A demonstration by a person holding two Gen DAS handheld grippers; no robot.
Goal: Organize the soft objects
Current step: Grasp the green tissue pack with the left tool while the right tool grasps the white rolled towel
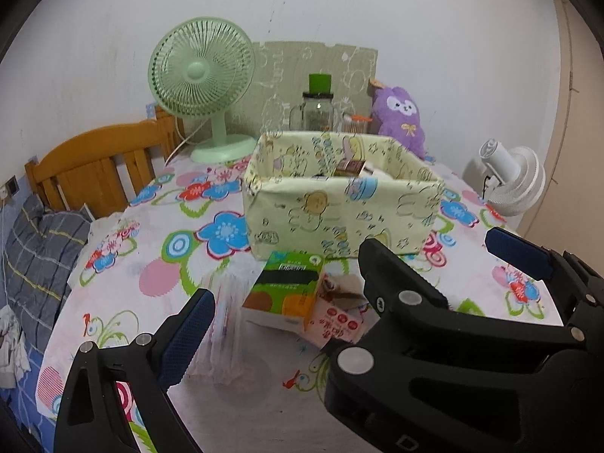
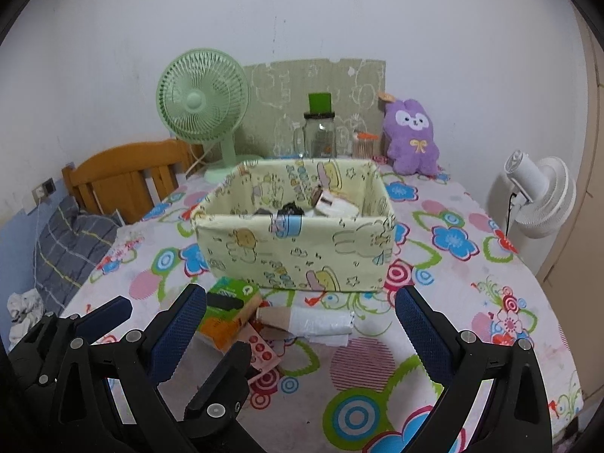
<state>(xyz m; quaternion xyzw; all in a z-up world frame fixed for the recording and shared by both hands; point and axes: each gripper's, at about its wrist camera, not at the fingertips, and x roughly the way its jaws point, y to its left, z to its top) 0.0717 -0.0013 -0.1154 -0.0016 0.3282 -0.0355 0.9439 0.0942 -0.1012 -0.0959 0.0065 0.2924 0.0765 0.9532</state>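
Crowding the cloth in front of the bin

A yellow fabric bin (image 2: pixel 294 249) printed with cartoon animals is seen on the flowered tablecloth (image 2: pixel 472 294), with a few small items lying inside it. Just before its near wall, a green and orange packet (image 2: pixel 230 307), a pink packet (image 2: pixel 260 351) and a white plastic-wrapped roll (image 2: pixel 321 322) are heaped together, touching one another.

The right gripper (image 2: pixel 298 334) is held with its blue-padded fingers wide apart above this heap, nothing between them. The left gripper (image 1: pixel 287 302) is likewise spread and empty; in its own view the right gripper's black frame is found across the near right, hiding part of the pink packet.

Behind the bin a green fan (image 2: pixel 204 113), a glass jar (image 2: pixel 319 134) and a purple plush toy (image 2: pixel 413 136) are ranged along the wall. A white fan (image 2: pixel 540 196) is placed off the table's right edge.
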